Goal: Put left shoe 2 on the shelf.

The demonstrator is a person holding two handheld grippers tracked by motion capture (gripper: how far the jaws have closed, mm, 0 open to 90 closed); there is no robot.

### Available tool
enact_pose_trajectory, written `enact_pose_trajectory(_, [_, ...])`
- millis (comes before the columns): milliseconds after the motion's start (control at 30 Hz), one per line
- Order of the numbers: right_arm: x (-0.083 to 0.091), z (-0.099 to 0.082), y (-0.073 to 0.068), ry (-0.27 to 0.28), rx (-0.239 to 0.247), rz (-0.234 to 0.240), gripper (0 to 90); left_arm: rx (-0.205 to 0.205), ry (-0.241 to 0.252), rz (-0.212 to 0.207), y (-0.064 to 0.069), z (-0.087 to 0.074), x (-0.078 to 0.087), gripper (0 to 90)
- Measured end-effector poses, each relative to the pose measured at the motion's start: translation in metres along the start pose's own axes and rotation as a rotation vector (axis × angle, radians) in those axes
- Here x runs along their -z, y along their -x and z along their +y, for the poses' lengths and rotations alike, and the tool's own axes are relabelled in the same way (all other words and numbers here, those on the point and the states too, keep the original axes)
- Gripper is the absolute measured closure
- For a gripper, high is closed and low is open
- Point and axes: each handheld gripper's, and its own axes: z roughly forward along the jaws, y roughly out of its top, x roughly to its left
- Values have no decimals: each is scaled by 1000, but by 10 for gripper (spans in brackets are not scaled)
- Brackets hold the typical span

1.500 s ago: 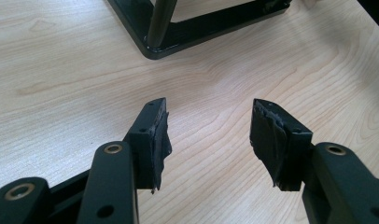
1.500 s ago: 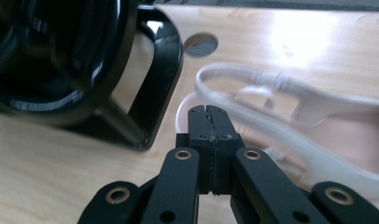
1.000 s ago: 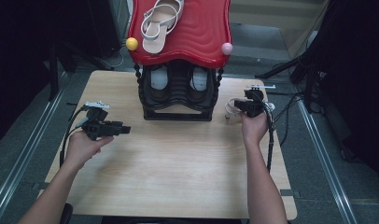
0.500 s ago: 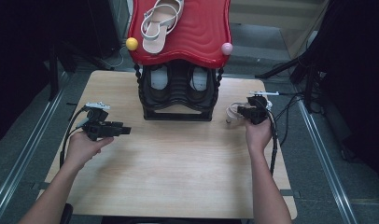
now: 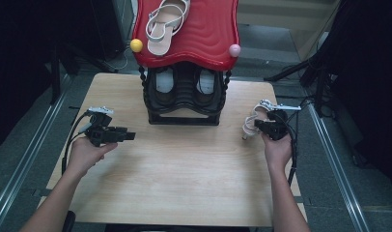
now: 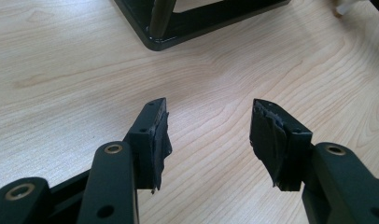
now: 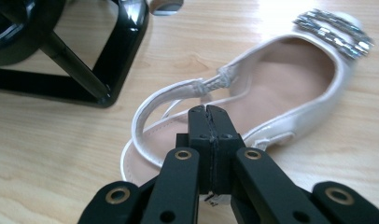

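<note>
Pale wooden table [image 5: 184,183] on grey floor [image 5: 20,145], metal rails [image 5: 336,169], dark surroundings.

High view down over table [image 5: 184,169]; tongs cameras close, sharing the black rack [image 5: 184,96].

In the right gripper view the closed jaws cover the sandal's [image 7: 290,84] heel end, so whether they pinch a strap cannot be told. The red top hides most of the shoes [image 5: 164,80] on the rack [image 5: 184,104].
</note>
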Motion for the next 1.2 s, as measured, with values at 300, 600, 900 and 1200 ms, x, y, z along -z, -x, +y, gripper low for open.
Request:
enact_pose_trajectory(300, [10, -5, 13, -12, -5, -12, 900, 5, -1, 2, -1, -1, 0, 472])
enact_pose_trajectory(600, [13, 4, 7, -2, -9, -3, 859, 0, -7, 4, -1, -1, -1, 472])
enact_pose_trajectory(900, [14, 27, -1, 29, -12, -6, 781, -3, -11, 3, -1, -1, -1, 472])
enact_pose_trajectory(1200, [-21, 35, -6, -16, -29, -54, 743, -7, -17, 1, -1, -1, -2, 472])
